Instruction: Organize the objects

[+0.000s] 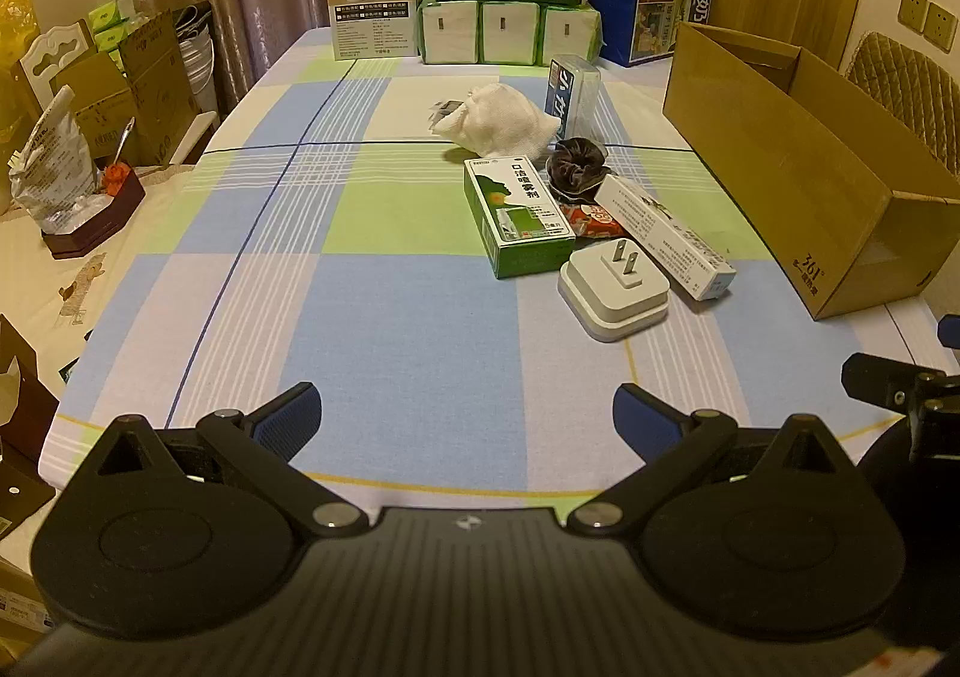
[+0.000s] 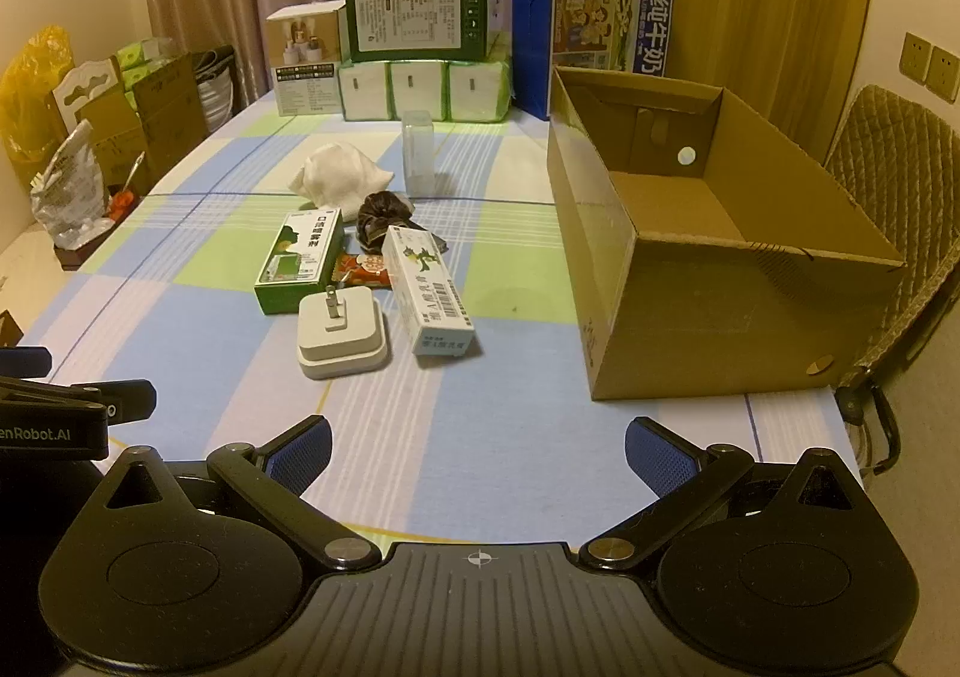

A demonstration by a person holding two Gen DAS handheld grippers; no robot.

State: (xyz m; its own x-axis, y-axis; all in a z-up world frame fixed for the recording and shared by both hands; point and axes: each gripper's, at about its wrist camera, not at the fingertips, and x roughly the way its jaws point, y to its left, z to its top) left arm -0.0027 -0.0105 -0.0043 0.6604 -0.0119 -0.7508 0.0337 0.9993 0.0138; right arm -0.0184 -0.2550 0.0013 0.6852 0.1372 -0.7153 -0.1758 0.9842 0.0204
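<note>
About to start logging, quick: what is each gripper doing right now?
Left gripper: open, holding nothing.
Right gripper: open, holding nothing.

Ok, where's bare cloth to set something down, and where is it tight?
Free: the wide stretch of tablecloth left of the green box, and the strip between both open tools and the white plug adapter. The cardboard box looks empty. Crowded: the cluster from adapter to white cloth, and the far edge by the tissue packs.
</note>
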